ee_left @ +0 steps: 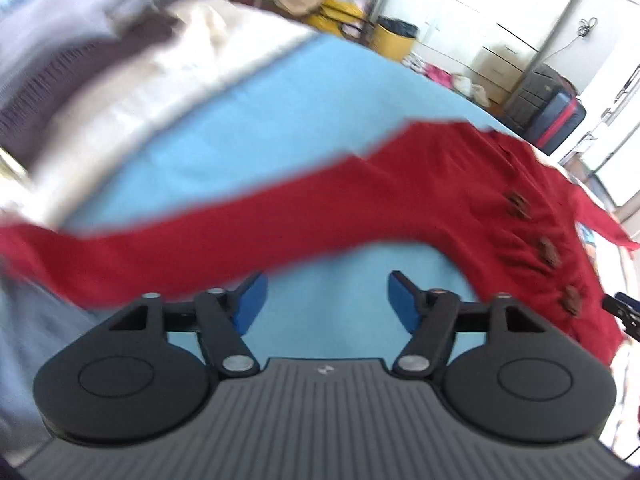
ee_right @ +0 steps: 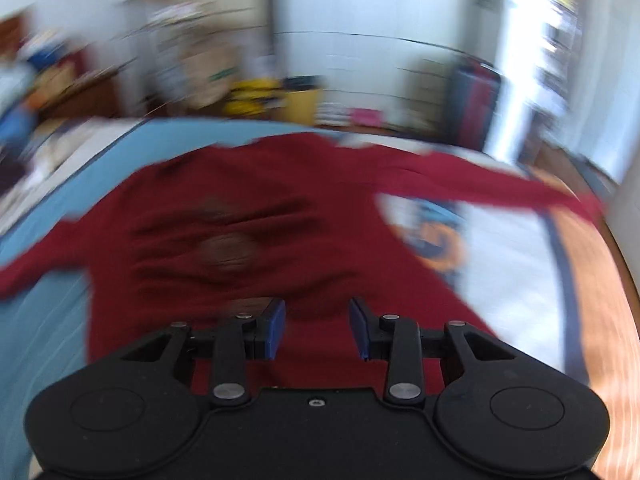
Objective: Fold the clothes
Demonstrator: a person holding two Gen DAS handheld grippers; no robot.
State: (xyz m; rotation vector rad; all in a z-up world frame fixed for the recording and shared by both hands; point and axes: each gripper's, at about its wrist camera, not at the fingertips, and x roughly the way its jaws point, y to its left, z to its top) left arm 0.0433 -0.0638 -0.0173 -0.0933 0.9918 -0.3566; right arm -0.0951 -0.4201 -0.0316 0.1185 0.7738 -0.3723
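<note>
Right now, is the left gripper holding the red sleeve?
No, the left gripper is open with only blue sheet between its fingers; the red sleeve lies beyond them.

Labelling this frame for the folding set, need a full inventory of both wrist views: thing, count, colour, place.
cardigan: 1, dark red with brown buttons, spread flat on the bed, sleeves out
bed sheet: 1, light blue, under the cardigan
clothes pile: 1, white, brown, grey, far left of the bed; blurred
bin: 1, yellow, black liner, on the floor beyond the bed
suitcase: 1, dark with red stripe, by the white cabinets
left claw: 1, black, blue pads, open, over the sheet
right claw: 1, black, blue pads, open, over the cardigan hem
</note>
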